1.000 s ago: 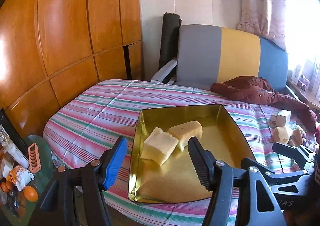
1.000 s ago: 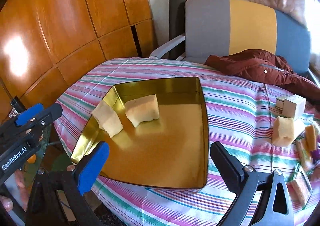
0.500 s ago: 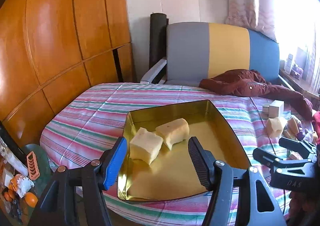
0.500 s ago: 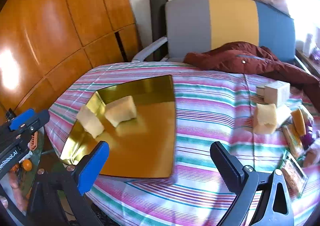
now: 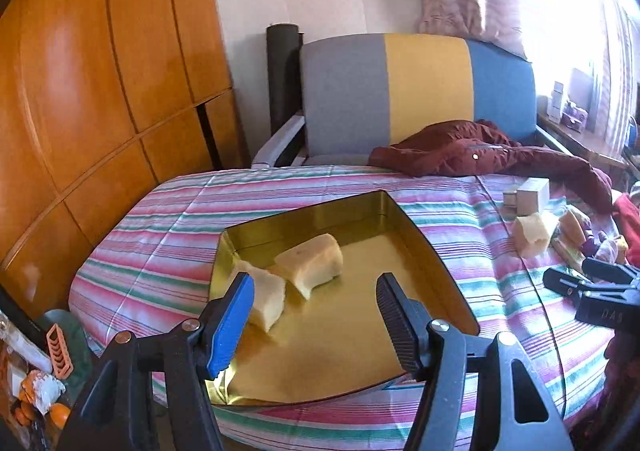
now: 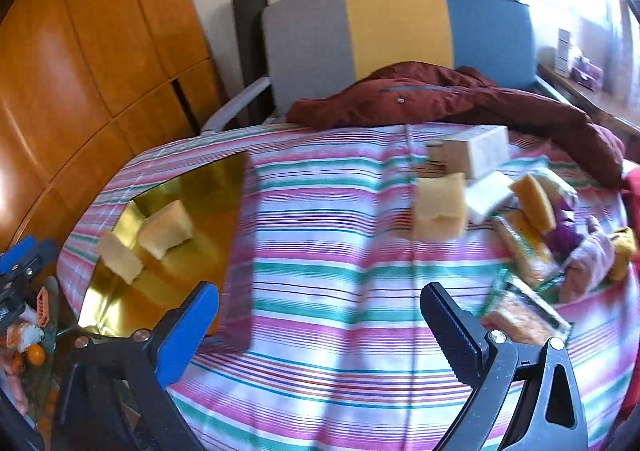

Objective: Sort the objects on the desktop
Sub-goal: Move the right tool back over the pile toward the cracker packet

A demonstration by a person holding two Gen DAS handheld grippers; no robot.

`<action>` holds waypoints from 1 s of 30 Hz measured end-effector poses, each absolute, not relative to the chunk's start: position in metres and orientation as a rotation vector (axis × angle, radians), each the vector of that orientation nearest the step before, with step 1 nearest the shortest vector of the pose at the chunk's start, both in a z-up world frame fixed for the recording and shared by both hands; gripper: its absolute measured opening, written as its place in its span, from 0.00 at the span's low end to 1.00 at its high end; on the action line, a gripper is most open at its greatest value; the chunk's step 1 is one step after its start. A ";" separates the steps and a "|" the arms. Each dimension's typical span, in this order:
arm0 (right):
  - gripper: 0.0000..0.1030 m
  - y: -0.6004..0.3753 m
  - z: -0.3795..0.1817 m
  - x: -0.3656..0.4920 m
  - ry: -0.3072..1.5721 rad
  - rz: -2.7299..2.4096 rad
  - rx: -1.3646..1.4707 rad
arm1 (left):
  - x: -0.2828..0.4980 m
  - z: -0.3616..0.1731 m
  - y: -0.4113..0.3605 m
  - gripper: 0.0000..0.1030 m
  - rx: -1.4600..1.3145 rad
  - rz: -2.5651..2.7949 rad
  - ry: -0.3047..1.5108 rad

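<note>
Swinging away from the shallow gold metal tray [image 6: 192, 187], the right gripper [image 6: 320, 327] now faces the pale yellow sponge block [image 6: 440, 207] near the heap; both grippers gape empty, the left gripper [image 5: 312, 315] over the tray; next: reach, straddle, close.

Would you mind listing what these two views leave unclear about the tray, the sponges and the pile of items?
- Left wrist view: the left gripper hides part of the nearer sponge in the gold tray.
- Right wrist view: motion blur smears the loose sponge and the box, so any print is unreadable.
- Right wrist view: the pile of packets overlaps, so no count is possible.
- Left wrist view: window glare washes out the shelf.
</note>
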State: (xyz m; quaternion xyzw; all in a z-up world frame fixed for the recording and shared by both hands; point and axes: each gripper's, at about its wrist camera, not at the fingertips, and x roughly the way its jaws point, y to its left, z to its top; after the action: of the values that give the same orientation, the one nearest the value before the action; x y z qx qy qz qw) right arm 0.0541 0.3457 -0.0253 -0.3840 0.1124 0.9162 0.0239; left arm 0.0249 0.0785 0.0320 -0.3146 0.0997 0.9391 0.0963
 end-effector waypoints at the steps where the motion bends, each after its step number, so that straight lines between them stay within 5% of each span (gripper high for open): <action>1: 0.98 0.353 -0.026 0.055 0.347 2.821 -1.187 | 0.025 0.031 0.082 0.63 -0.933 2.775 0.304; 30: 0.97 0.508 -0.046 0.075 0.254 2.593 -1.423 | 0.010 0.002 0.162 0.63 -1.032 2.491 0.312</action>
State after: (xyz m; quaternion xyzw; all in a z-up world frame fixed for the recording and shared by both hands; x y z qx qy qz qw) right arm 0.0751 0.5077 -0.0461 -0.4775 0.0853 0.8702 0.0863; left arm 0.0101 0.1621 0.0020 -0.3716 0.1124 0.8968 0.2122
